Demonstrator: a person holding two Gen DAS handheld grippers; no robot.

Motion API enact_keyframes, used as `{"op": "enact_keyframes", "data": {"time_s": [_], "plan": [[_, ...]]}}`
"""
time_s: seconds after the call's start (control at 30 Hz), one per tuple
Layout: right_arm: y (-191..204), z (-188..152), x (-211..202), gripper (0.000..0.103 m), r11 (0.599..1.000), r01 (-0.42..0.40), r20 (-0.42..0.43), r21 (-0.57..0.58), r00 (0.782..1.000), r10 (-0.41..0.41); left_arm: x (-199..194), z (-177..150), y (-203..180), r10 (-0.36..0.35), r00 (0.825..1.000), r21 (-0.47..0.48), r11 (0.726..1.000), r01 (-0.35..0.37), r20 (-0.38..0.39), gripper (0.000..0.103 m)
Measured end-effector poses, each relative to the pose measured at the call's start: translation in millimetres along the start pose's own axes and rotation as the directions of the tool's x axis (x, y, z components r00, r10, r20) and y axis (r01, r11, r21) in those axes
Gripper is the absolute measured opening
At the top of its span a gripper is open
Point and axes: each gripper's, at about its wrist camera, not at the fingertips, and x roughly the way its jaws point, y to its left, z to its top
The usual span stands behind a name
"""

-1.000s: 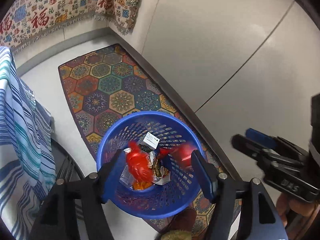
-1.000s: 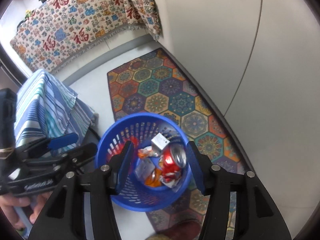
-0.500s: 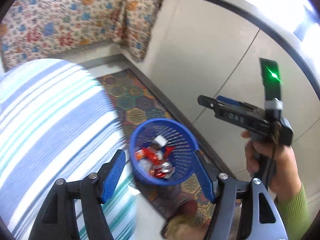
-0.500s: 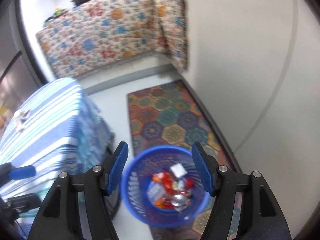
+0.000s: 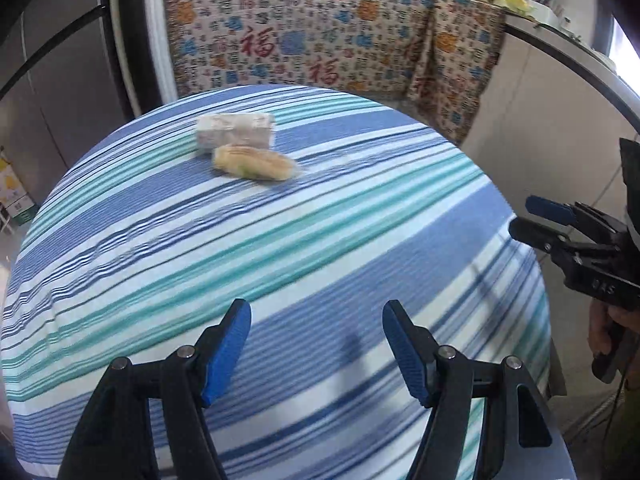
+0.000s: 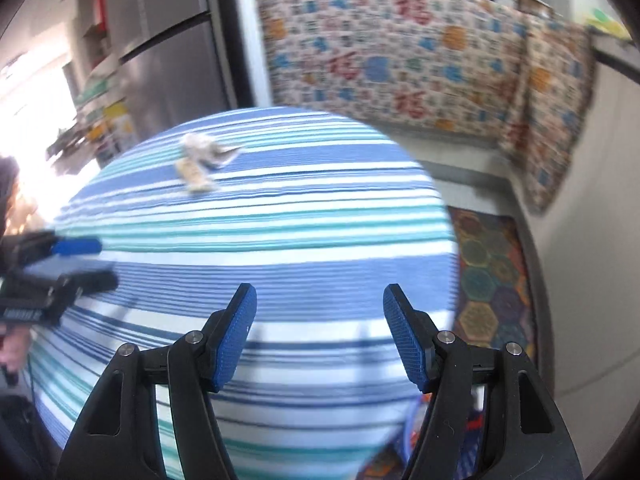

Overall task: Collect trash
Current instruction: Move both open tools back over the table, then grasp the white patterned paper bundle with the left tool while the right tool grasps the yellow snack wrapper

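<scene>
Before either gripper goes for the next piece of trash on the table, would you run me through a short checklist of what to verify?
1. Left gripper open and holding nothing: ok.
2. Right gripper open and holding nothing: ok.
3. Trash left on the striped cloth: ok, a white packet and a yellowish wrapper lie at the far side.
4. Whether the two pieces touch: cannot tell; they lie close and the pictures are blurred.
5. Path across the cloth to them: ok, nothing lies between.
6. Bin within reach: cannot tell; only a blue sliver shows under the table edge.
</scene>
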Motion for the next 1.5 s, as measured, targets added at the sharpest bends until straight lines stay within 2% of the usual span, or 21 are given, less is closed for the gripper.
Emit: {"op": "enact_keyframes", "data": {"time_s": [0.2,0.33,0.53,0.67,0.87,0.9,0.97,1.0,1.07,1.17,1.37,1.5], "plan": [[59.9,27.3,43.1,0.068,0.991,-0.083,-0.034,-0.101,0.996,0.080,18.5,6.3,66.4,0.073,0.997,-0.035,0.997,-0.073,-0.010,0.070],[91.9,49.3,71.4,0.068,0.980,-0.136,-0.051,-0.146,0.990,0.130,29.5,5.7,89.1,0.074,0.997,-0.036,0.997,-0.075,-0.028,0.070],[141.0,88.2,115.0,0.068,0.948,-0.185,-0.101,-0.260,0.981,0.164,28.6,4.9,87.9,0.064,0.998,0.023,0.998,-0.064,0.005,0.072],[158.5,107.1,139.6,0.068,0.932,-0.208,-0.136,-0.298,0.975,0.174,28.2,4.7,90.2,0.048,0.999,0.035,0.998,-0.049,0.013,0.073],[171.1,111.2,164.5,0.065,0.923,-0.206,-0.190,-0.325,0.970,0.150,29.8,4.6,89.9,0.049,0.999,0.038,0.998,-0.050,0.015,0.075],[170.6,111.8,167.7,0.062,0.922,-0.208,-0.195,-0.325,0.969,0.149,30.2,4.8,90.0,0.050,0.999,0.037,0.998,-0.050,0.016,0.075],[171.0,109.8,170.9,0.039,0.924,-0.205,-0.207,-0.322,0.968,0.142,30.7,4.9,89.4,0.053,0.998,0.034,0.998,-0.053,0.018,0.076],[169.1,109.7,170.9,0.020,0.929,-0.198,-0.206,-0.312,0.969,0.137,31.3,5.3,89.4,0.053,0.998,0.034,0.998,-0.054,0.019,0.077],[161.4,107.6,163.0,0.018,0.943,-0.209,-0.202,-0.261,0.966,0.158,32.0,5.3,89.7,0.053,0.998,0.031,0.998,-0.054,0.022,0.078],[151.8,99.4,139.2,0.018,0.949,-0.200,-0.182,-0.244,0.971,0.158,33.6,6.6,90.5,0.055,0.998,0.029,0.998,-0.056,0.025,0.080],[119.2,61.9,78.2,0.018,0.978,-0.123,-0.134,-0.166,0.986,0.101,36.5,10.0,90.4,0.051,0.998,0.028,0.998,-0.052,0.027,0.081],[102.5,39.9,53.8,0.018,0.990,-0.082,-0.118,-0.116,0.991,0.069,43.4,24.1,88.2,-0.006,0.999,0.002,1.000,0.006,0.036,0.080]]}}
